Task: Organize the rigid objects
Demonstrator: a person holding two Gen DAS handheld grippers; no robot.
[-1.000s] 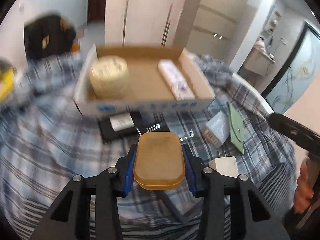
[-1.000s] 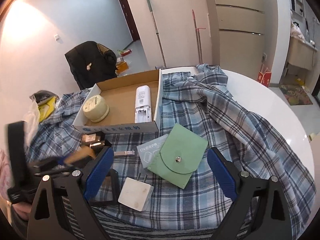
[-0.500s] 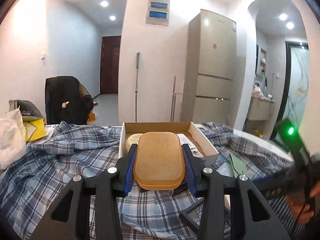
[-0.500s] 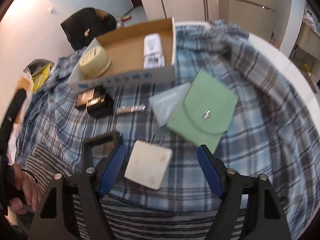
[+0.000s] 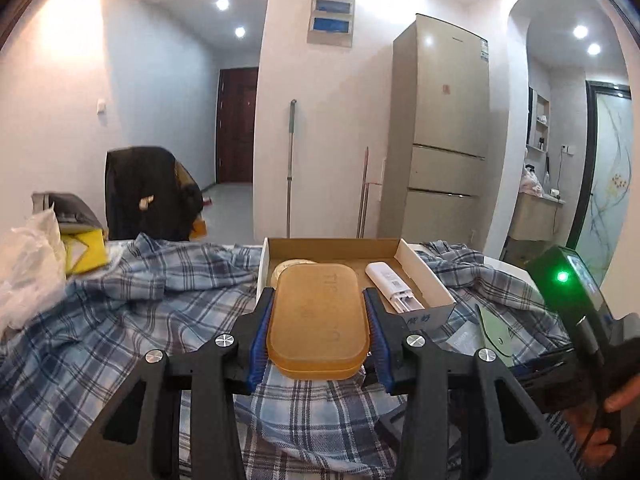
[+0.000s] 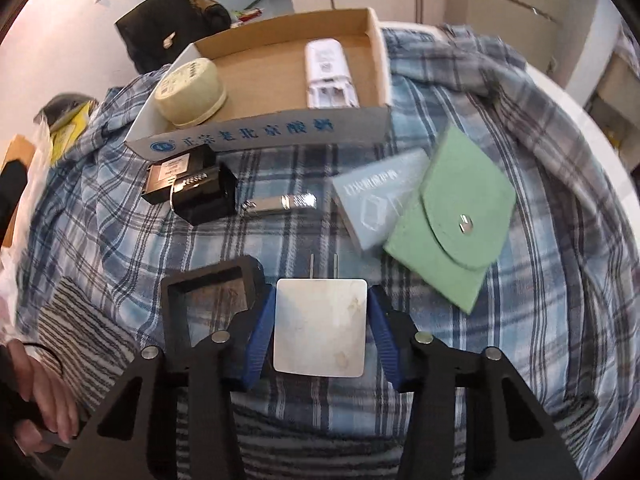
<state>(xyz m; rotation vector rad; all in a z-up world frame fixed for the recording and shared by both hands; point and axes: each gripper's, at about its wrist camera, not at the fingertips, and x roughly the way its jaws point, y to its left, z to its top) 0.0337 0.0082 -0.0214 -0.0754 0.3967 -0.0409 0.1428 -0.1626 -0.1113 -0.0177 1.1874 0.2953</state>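
Left-wrist view first: the left gripper (image 5: pixel 318 320) has its blue pads clamped on both long sides of a translucent amber rounded-rectangle soap-like block (image 5: pixel 317 316), carried above the blue plaid cloth (image 5: pixel 120 320) just short of the open brown cardboard box (image 5: pixel 334 246). Inside that box, a round cream tin (image 5: pixel 290 266) peeks out behind the block, and a white remote-shaped device (image 5: pixel 392 285) lies along the right wall.

Over to the right-wrist view: the right gripper (image 6: pixel 321 330) points steeply down and its jaws are closing, blue pads right at the two sides of a white square plug adapter (image 6: pixel 320 328) whose two metal prongs point away from the camera. An empty black open-topped tray (image 6: pixel 212 292) sits just left of it. Further up the cloth lie a black box with a label (image 6: pixel 188 188), a shiny metal nail clipper (image 6: pixel 280 203), a pale blue card packet (image 6: pixel 376 196) and a green felt snap pouch (image 6: pixel 456 216) overlapping that packet. A hand (image 6: pixel 40 392) shows at the lower left edge.
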